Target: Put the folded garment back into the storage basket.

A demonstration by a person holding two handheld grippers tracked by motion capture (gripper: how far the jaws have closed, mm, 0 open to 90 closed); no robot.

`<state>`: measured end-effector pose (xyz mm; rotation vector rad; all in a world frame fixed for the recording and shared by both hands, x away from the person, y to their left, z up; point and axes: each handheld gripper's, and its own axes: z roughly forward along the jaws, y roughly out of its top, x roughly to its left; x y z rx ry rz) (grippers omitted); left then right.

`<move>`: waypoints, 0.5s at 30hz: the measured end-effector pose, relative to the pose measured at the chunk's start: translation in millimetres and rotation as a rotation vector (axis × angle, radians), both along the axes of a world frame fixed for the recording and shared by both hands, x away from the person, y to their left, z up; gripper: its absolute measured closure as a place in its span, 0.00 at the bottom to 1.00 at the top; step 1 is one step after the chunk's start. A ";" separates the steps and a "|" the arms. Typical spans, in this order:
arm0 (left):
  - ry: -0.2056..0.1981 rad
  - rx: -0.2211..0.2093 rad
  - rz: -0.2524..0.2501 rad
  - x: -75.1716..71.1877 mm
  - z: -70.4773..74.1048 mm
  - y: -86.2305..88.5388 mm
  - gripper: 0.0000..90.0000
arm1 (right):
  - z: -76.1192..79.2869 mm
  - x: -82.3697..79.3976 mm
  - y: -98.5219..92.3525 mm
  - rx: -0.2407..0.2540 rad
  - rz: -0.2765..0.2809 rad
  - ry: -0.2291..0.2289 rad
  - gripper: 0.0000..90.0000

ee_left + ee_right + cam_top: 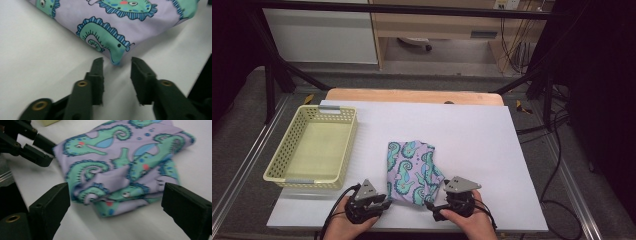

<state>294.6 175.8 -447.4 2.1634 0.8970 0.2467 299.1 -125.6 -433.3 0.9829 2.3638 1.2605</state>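
Note:
A folded lilac cloth point(413, 170) printed with green seahorses lies on the white table, near its front edge. My left gripper point(384, 204) sits at the cloth's near left corner, held by a hand. In the left gripper view that gripper point(117, 64) is open, and a corner of the cloth point(117, 27) lies just ahead of the gap between its jaws. My right gripper point(430, 205) is at the cloth's near right side. In the right gripper view it point(117, 200) is open wide, and the bunched edge of the cloth point(120, 170) lies between and beyond its jaws.
A pale yellow plastic basket point(297, 175) stands on the left part of the white table top point(472, 130). A wooden edge runs along the table's far side. Cables point(557, 150) trail over the floor at the right.

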 end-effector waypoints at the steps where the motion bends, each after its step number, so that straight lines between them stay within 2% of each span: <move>1: -0.018 -0.027 0.012 -3.7 4.5 4.5 0.63 | 0.1 -2.6 4.6 -0.001 0.007 0.002 0.11; 2: -0.035 -0.037 0.024 -5.0 7.1 6.3 0.59 | 0.3 -4.0 7.7 -0.002 0.016 0.000 0.12; 3: -0.035 -0.037 0.024 -5.0 7.1 6.3 0.57 | 0.8 -5.7 11.7 0.000 0.022 -0.001 0.13; 4: -0.066 -0.057 0.039 -5.1 10.7 8.3 0.54 | 1.8 -7.3 16.3 0.009 0.020 -0.006 0.14; 5: -0.073 -0.062 0.045 -3.9 12.1 8.7 0.51 | 2.4 -7.7 18.5 0.016 0.021 -0.012 0.15; 7: -0.080 -0.070 0.064 -1.8 13.3 8.2 0.46 | 5.4 -8.5 23.1 0.064 0.014 -0.013 0.18; 8: -0.080 -0.070 0.064 -1.8 13.3 8.2 0.44 | 5.4 -8.5 23.1 0.064 0.014 -0.013 0.18; 9: -0.080 -0.068 0.075 -0.9 13.0 7.1 0.43 | 8.6 -8.4 27.1 0.098 -0.002 -0.020 0.22; 15: -0.098 -0.045 0.096 -1.4 12.0 4.3 0.35 | 0.3 -8.2 31.5 0.010 -0.016 -0.014 0.29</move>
